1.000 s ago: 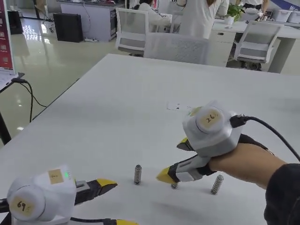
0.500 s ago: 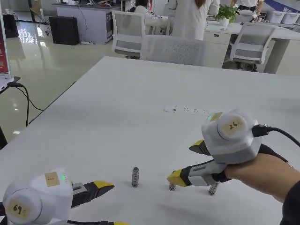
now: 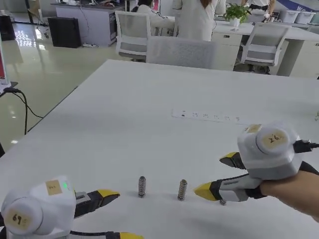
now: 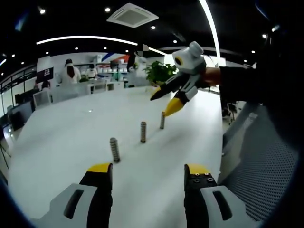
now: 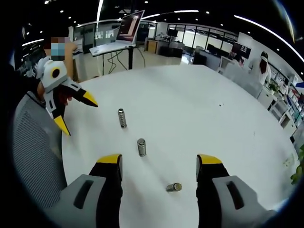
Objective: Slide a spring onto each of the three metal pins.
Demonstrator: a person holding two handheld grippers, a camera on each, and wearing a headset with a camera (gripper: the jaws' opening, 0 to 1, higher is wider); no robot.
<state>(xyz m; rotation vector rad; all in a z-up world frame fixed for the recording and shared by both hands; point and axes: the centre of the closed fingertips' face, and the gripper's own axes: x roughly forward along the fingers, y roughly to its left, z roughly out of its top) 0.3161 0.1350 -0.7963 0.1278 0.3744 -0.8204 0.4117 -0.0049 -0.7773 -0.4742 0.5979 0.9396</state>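
Your right gripper (image 5: 159, 164) hangs wide and empty, the nearest spring-clad pin (image 5: 174, 187) just beneath, between its jaws; your left gripper (image 4: 147, 167) gapes empty too.

Bright, even overhead light from long white ceiling strip lamps (image 4: 211, 28); glare patches on the glossy pale floor (image 3: 45, 69); small upright metal springs (image 3: 182, 189) cast faint, soft shadows on the broad white matte surface (image 3: 149, 109); both gripper views bend strongly at their edges; head view sharp.

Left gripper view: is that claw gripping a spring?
No: the left claw is open with bare table between its jaws, and the nearest spring stands farther ahead.
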